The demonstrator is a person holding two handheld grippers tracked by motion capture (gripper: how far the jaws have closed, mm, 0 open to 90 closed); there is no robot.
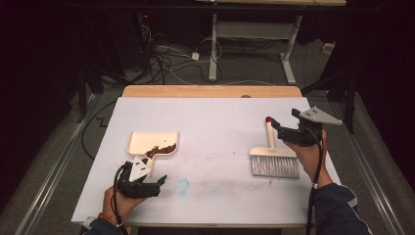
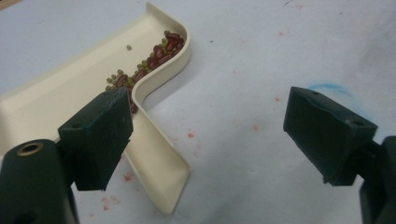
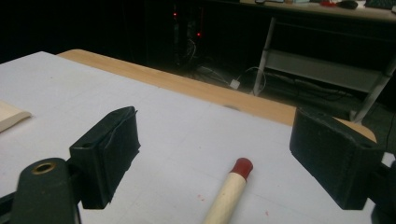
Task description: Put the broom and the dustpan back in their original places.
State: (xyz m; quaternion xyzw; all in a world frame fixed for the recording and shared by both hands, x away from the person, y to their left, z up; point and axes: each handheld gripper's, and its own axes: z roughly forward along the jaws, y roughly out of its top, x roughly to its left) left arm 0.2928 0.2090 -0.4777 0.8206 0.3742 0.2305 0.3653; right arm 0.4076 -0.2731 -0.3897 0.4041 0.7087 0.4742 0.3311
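On the white surface (image 1: 215,127) lie a cream dustpan (image 1: 151,143) and a small hand brush (image 1: 273,159). The dustpan is at the left part of the surface, and a little heap of dark red and green beans (image 1: 161,149) rests inside it, close to the wall on the side of the person. In the left tool view the beans (image 2: 154,58) are seen along the curved wall of the dustpan (image 2: 56,100), and the flat handle of the dustpan goes down toward the bottom of the view.

The left tool (image 1: 147,182) is near the front edge of the surface, just beside the handle of the dustpan. Its jaws stand wide apart and hold nothing. In its own view the left tool (image 2: 205,135) has one jaw over the place where the handle joins the pan, and the other jaw is over the bare surface, near a faint blue mark (image 2: 329,87).

The brush lies at the right part of the surface, with grey bristles toward the person and a pale handle with a red tip pointing away. The right tool (image 1: 283,128) is just beside this handle, near its red end. In the right tool view the jaws of the right tool (image 3: 215,158) are wide apart, and the handle of the brush (image 3: 231,189) lies between them, not touched by either jaw.
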